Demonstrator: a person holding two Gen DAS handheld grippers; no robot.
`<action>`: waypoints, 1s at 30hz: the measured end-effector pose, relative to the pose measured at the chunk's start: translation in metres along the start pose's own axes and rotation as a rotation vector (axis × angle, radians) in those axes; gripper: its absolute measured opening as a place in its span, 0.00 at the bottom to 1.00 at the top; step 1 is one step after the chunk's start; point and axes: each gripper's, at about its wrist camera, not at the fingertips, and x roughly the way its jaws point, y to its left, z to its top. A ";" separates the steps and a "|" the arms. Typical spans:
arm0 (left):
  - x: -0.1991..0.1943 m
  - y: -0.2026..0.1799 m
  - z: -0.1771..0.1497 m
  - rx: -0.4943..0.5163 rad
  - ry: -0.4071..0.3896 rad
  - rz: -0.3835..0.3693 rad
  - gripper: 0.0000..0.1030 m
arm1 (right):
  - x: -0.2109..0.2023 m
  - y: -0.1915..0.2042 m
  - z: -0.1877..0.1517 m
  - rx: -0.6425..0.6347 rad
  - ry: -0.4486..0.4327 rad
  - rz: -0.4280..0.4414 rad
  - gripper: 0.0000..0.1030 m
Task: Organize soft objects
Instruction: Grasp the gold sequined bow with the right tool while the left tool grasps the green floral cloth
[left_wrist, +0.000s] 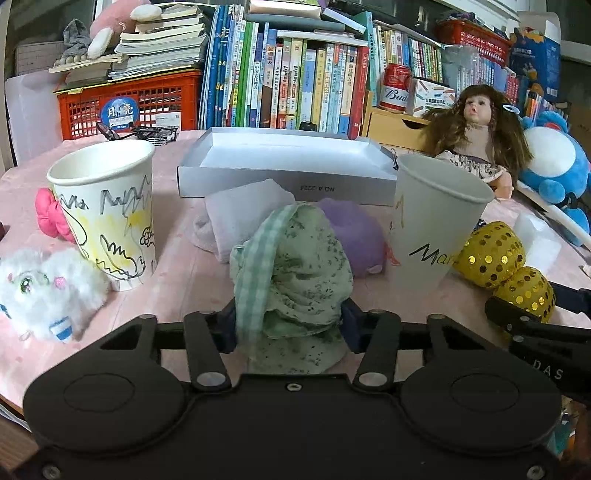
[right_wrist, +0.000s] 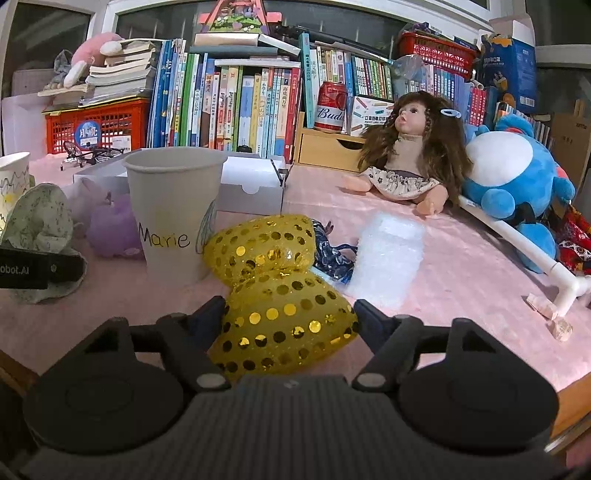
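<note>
My left gripper (left_wrist: 290, 317) is shut on a green speckled cloth (left_wrist: 299, 266) with a checked trim, bunched up between its fingers; the cloth also shows at the left of the right wrist view (right_wrist: 38, 221). My right gripper (right_wrist: 290, 317) is shut on a yellow sequined bow (right_wrist: 273, 280), also seen at the right of the left wrist view (left_wrist: 498, 258). A shallow white box (left_wrist: 288, 162) lies open behind. A purple plush (left_wrist: 354, 229) and a pale folded cloth (left_wrist: 236, 221) lie in front of the box.
Two paper cups stand on the pink table: a drawn-on one (left_wrist: 110, 210) left, a "Marie" one (right_wrist: 173, 210) centre. A white fluffy toy (left_wrist: 44, 291), pink flower (left_wrist: 51, 218), doll (right_wrist: 410, 155), blue plush (right_wrist: 513, 184), bubble wrap (right_wrist: 388, 258) and books surround.
</note>
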 end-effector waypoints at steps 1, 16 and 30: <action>-0.001 0.000 0.000 0.000 0.002 -0.002 0.43 | -0.001 0.000 0.000 0.004 0.001 0.001 0.74; -0.023 0.002 0.006 0.001 -0.031 -0.033 0.32 | -0.024 0.000 0.007 0.041 -0.048 -0.004 0.61; -0.056 0.002 0.025 0.044 -0.077 -0.084 0.32 | -0.047 -0.011 0.028 0.109 -0.123 0.007 0.60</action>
